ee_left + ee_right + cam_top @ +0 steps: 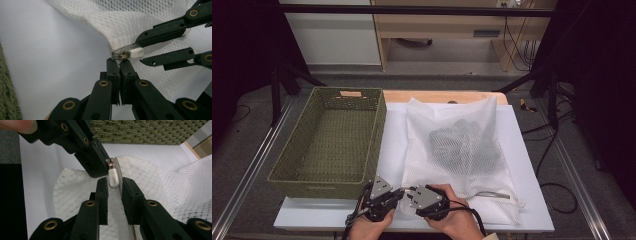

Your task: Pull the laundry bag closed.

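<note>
A white mesh laundry bag (472,187) lies on the white table top, with dark clothes (462,142) showing through it. Its zip runs along the near edge and ends at the bag's near left corner. My left gripper (397,192) (119,63) is shut on that corner of the bag (125,22), just beside the zip's end. The white zip pull (136,53) (113,178) sticks out between the jaws of my right gripper (408,192) (115,181). A narrow gap is left on both sides of the pull, so the right gripper is open.
A green woven basket (312,186) stands empty to the left of the bag, close to my left gripper. The white table top (532,200) has bare room to the right of the bag and along the near edge. Black frame posts stand at both sides.
</note>
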`<state>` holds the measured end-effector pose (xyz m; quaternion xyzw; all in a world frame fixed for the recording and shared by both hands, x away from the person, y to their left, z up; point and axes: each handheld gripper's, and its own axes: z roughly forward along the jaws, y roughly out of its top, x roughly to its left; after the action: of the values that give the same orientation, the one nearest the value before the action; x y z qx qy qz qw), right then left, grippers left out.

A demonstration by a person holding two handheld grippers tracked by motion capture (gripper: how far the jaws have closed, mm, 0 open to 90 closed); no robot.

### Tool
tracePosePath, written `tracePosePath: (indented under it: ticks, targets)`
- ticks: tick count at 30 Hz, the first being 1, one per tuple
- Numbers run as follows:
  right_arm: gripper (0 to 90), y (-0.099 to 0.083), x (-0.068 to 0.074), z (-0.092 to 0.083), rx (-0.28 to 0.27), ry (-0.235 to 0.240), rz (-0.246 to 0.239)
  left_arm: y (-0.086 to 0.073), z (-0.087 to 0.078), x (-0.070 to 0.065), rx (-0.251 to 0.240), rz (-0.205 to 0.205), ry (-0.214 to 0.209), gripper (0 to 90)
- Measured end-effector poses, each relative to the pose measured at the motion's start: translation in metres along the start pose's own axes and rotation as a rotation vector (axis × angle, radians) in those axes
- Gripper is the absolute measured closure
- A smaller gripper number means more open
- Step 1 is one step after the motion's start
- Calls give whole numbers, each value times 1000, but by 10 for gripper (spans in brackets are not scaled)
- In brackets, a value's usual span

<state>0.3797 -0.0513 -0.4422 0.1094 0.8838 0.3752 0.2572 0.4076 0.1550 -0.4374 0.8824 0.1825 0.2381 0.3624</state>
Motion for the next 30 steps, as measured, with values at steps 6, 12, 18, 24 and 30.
tracePosePath:
  ticks: [6, 12, 18, 24, 30]
  targets:
    - [777, 2, 3, 2, 1, -5, -15, 1, -1, -1, -3, -5, -6, 880]
    - [806, 2, 3, 4, 18, -24, -35, 2, -1, 0, -7, -1, -14, 880]
    - [813, 2, 4, 5, 31, -31, -53, 1, 0, -1, -10, -10, -23, 881]
    - [817, 3, 5, 4, 56, -35, -72, 2, 1, -1, -8, -3, -26, 881]
    - [815, 3, 5, 6, 68, -31, -72, 1, 1, -1, -5, -1, -29, 881]
